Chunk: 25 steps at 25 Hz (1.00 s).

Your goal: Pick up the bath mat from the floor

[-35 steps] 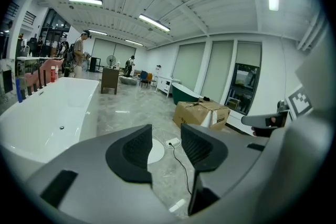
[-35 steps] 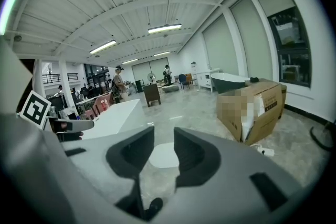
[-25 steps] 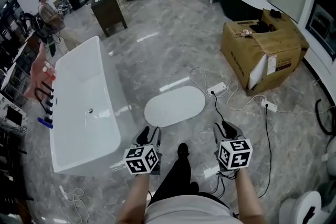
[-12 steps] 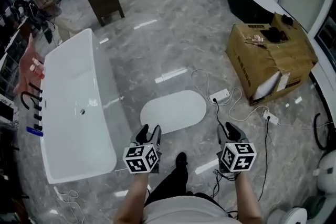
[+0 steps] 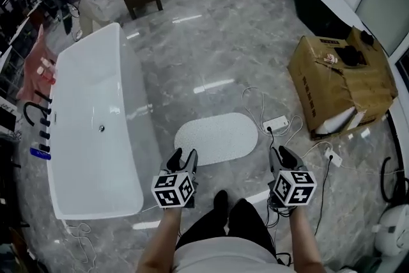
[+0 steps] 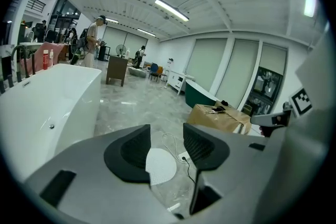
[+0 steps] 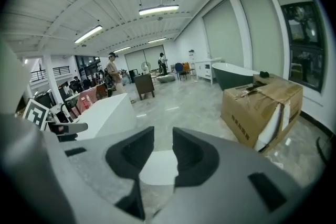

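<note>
While left tongs (image 5: 183, 158) (just widened), right tongs (image 5: 281, 154) gape empty, bath mat (image 5: 217, 137) lies ahead.

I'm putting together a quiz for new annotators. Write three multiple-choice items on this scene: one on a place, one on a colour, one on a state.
1. Where does the mat lie?
A) on the floor between tub and box
B) inside the tub
C) on top of the box

2. What colour is the mat?
A) blue
B) black
C) white

3. What state is the mat in?
A) rolled up
B) spread flat
C) draped over the tub

Key:
1 A: the head view shows it on the floor, with the tub to its left and the box to its right.
2 C: it is plain white against the grey floor.
3 B: its whole oval outline lies flat.
</note>
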Each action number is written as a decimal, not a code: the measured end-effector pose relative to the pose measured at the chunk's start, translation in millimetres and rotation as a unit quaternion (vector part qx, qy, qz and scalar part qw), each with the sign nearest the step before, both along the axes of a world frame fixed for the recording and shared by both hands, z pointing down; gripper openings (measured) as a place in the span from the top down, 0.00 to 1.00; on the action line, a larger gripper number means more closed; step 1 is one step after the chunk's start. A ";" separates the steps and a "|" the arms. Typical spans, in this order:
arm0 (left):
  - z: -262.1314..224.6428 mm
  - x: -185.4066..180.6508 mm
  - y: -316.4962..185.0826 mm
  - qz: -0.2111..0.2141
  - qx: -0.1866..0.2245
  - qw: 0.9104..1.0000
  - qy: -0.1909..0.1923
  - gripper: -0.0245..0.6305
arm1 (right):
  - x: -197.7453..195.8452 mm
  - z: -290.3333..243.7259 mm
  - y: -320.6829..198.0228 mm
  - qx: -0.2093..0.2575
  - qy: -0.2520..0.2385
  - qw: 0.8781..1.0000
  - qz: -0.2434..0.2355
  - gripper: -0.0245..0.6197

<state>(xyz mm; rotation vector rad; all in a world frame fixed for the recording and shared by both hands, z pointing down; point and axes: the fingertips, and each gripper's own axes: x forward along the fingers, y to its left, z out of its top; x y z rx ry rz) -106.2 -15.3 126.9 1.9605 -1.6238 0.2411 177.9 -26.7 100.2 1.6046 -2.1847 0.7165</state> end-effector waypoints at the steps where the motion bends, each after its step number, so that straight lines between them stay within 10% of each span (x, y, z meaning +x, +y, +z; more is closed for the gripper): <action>1: 1.6 -3.6 -2.9 -0.007 -0.001 1.000 0.000 0.66 | -2.8 1.1 -6.9 -0.001 0.002 1.000 -0.006 0.80; 11: 26.5 -29.1 -26.9 -0.105 -0.023 0.994 0.002 0.65 | -50.5 27.6 -83.7 -0.021 -0.007 0.993 -0.116 0.80; 25: 106.8 -59.0 5.7 -0.322 -0.078 0.943 0.025 0.65 | -155.6 140.8 -134.7 -0.110 -0.011 0.936 -0.334 0.80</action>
